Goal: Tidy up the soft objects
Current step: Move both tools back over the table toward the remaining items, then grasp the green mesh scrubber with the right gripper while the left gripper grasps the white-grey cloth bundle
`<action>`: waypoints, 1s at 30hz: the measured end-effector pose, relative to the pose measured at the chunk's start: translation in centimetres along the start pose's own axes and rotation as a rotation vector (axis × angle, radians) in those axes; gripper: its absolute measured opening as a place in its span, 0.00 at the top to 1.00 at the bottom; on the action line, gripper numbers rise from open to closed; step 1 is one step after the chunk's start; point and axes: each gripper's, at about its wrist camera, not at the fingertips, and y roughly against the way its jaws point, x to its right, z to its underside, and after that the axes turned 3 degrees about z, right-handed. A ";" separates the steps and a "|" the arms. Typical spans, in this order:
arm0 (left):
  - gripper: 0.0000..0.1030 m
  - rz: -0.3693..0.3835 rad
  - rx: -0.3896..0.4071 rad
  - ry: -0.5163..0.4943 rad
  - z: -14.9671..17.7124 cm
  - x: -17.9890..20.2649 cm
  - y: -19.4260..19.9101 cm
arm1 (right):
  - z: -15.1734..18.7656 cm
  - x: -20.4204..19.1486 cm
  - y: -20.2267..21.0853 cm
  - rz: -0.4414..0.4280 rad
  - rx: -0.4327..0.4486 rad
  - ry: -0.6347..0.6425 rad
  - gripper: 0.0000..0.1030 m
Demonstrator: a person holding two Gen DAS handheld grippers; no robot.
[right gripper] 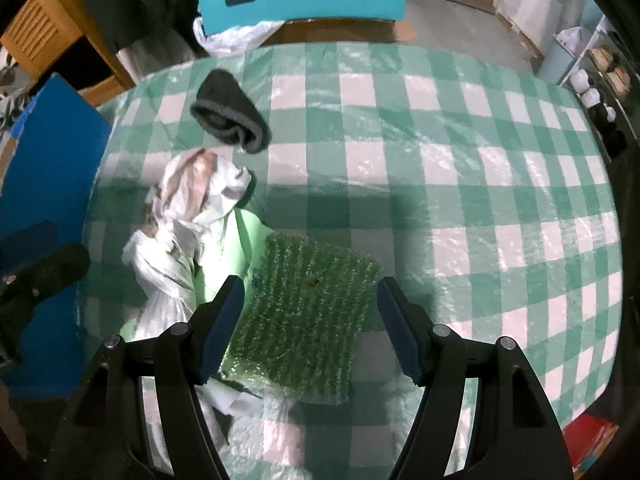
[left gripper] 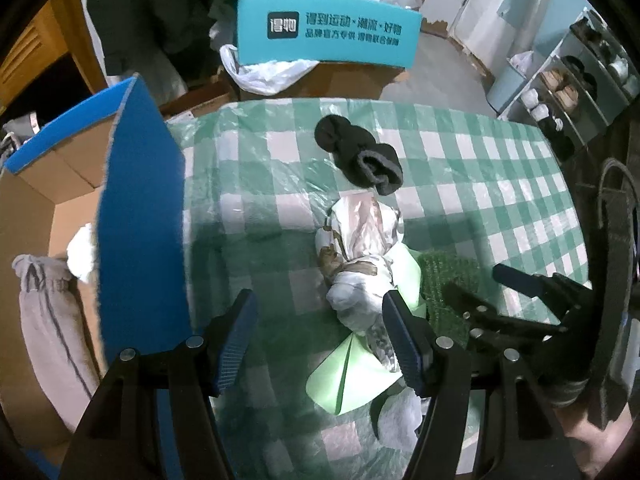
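A dark grey sock [left gripper: 358,154] lies on the green checked table [left gripper: 500,184]; it also shows in the right wrist view [right gripper: 230,114]. A crumpled white and brown cloth [left gripper: 360,256] lies below it, over a pale green sheet [left gripper: 352,380]; the cloth also shows in the right wrist view [right gripper: 188,216]. A green bristly pad [right gripper: 304,312] lies beside them. My left gripper [left gripper: 324,340] is open, its right finger touching the cloth. My right gripper [right gripper: 310,326] is open, hovering over the pad, and shows in the left wrist view [left gripper: 492,292].
An open cardboard box [left gripper: 48,208] with blue flaps stands left of the table, holding a grey drawstring bag [left gripper: 52,320] and a white fluffy item [left gripper: 82,254]. A teal box [left gripper: 328,30] and plastic bag [left gripper: 264,74] sit beyond the far edge. Shoe shelves [left gripper: 568,80] stand right.
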 end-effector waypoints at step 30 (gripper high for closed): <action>0.53 0.032 -0.084 -0.089 -0.4 1.8 -5.3 | 0.1 4.3 -2.7 0.025 -0.047 -0.068 0.32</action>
